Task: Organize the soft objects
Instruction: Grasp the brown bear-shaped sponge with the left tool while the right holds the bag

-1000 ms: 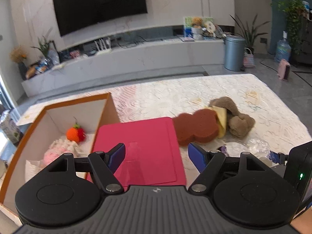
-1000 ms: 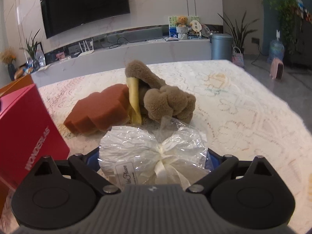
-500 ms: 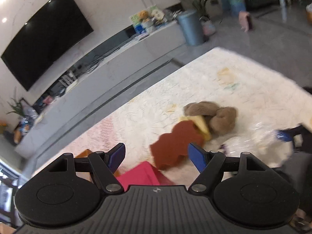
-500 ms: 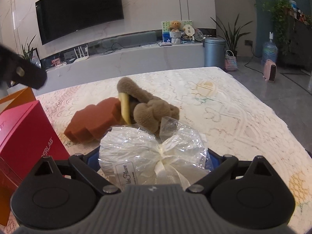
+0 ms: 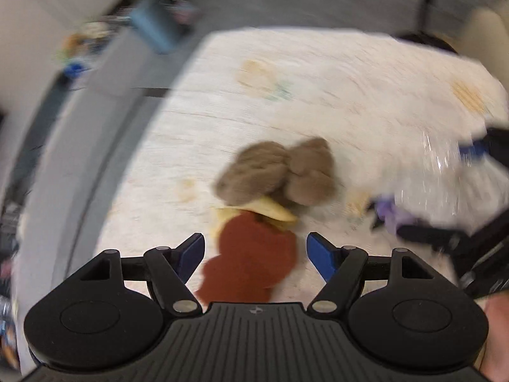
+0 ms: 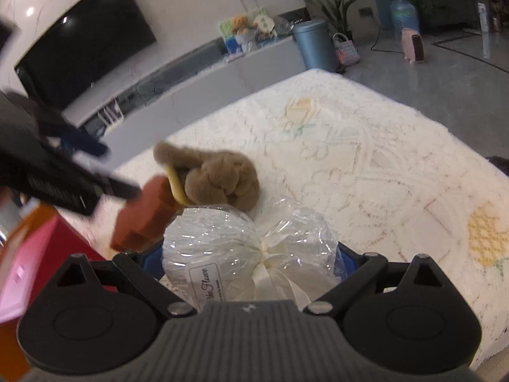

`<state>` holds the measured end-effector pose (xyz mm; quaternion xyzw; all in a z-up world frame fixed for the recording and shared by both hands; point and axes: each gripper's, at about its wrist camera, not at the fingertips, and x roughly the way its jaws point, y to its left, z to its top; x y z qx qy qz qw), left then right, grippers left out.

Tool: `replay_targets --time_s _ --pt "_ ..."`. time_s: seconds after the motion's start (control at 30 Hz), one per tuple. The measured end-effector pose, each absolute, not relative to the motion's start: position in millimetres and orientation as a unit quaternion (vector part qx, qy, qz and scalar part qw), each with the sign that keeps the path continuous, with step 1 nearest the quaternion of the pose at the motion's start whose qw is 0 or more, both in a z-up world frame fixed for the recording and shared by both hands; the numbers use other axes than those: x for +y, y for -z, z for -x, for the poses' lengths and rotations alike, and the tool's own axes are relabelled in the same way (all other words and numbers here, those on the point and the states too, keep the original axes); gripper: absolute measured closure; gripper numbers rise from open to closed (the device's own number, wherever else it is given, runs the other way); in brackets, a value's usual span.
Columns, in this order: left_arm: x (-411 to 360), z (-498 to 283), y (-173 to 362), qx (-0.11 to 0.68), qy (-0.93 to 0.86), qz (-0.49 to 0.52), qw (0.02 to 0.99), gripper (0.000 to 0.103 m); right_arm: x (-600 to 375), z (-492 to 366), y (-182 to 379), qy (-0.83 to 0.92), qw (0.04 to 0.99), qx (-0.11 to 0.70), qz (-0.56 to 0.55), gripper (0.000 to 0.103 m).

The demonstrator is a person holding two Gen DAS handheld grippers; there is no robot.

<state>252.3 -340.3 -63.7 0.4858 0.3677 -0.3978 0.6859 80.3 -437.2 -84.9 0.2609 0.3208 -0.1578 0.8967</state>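
The left gripper hangs with jaws wide above the rust sponge, which lies on the table against a brown plush toy. The sponge looks light and squashy; its broad flat sides seem best to pinch. The right gripper clamps a crinkly wrapped bundle, probably slippery.

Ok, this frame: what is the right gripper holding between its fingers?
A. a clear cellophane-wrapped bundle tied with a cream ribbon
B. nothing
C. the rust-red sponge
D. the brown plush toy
A: the right gripper is closed on the cellophane-wrapped bundle; the brown plush toy and rust-red sponge lie on the table beyond.
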Motion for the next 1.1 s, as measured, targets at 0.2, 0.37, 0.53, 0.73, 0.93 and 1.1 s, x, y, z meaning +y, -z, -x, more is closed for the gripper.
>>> replay_targets --time_s 0.2,0.37,0.53,0.73,0.93,1.1 --pt "-348.6 -258.0 102.8 0.384 0.452 -0.581 0.557 0.016 -430.1 -82.1 75.3 0.148 0.902 0.322 -0.245 0.008" --pt "-348.3 -271.8 117.3 0.37 0.456 -0.593 0.552 0.016 -426.7 -88.9 75.1 0.09 0.901 0.315 -0.283 0.008" --pt "-353.3 -286.8 126.2 0.383 0.457 -0.576 0.56 0.014 -412.7 -91.7 66.5 0.06 0.911 0.313 -0.262 0.008" --pt "-355.4 -298.6 137.2 0.393 0.458 -0.557 0.571 0.01 -413.8 -92.8 76.8 0.072 0.9 0.343 -0.257 0.009" --pt "-355.3 -306.0 147.8 0.398 0.445 -0.545 0.588 0.0 -415.2 -90.0 76.7 0.075 0.902 0.339 -0.257 0.009" --pt "-346.7 -295.3 141.2 0.349 0.449 -0.564 0.599 0.015 -410.7 -90.4 77.0 0.077 0.904 0.343 -0.244 0.009"
